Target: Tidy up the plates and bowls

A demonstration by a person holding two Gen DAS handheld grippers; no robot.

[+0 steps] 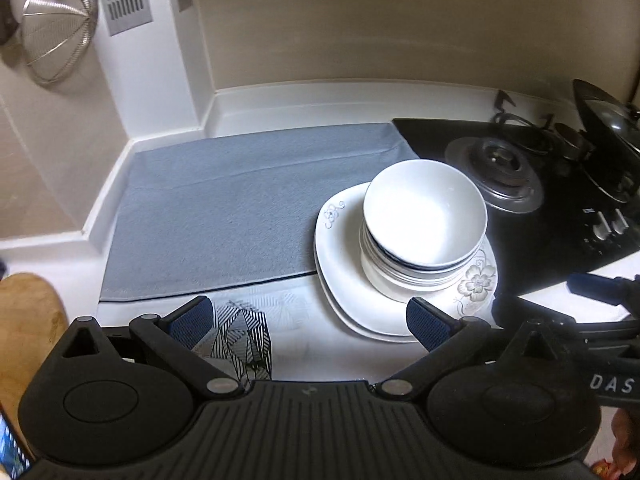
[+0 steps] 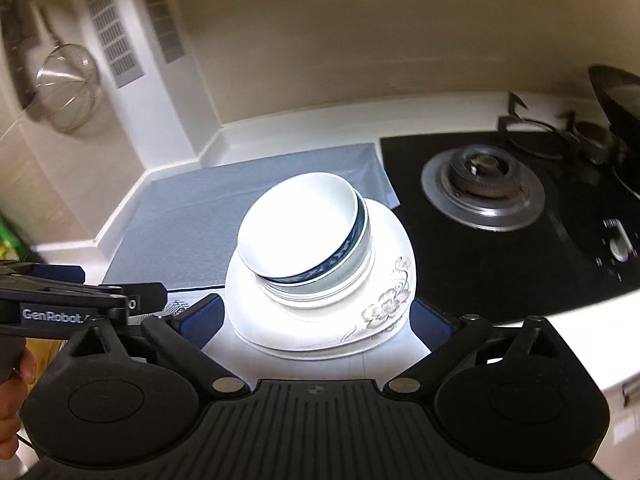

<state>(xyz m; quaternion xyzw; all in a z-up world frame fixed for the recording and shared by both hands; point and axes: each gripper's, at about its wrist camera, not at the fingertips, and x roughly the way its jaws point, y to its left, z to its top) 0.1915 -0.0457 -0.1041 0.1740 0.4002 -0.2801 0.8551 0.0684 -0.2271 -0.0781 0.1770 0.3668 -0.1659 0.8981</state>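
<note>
A stack of white bowls [image 1: 424,216], some with blue rims, sits on stacked white plates [image 1: 340,240] with floral print, at the right end of a grey mat [image 1: 224,216]. My left gripper [image 1: 310,320] is open and empty, low in front of the stack and left of it. In the right wrist view the bowls [image 2: 300,232] and plates [image 2: 392,280] lie straight ahead. My right gripper [image 2: 316,314] is open and empty, its fingers on either side of the plates' near edge.
A black gas hob [image 1: 516,200] with burners lies right of the stack, a dark pan [image 1: 608,140] at its far right. A metal strainer [image 1: 56,28] hangs on the left wall. A patterned cloth [image 1: 240,336] lies near the counter's front. A wooden board [image 1: 28,320] is at left.
</note>
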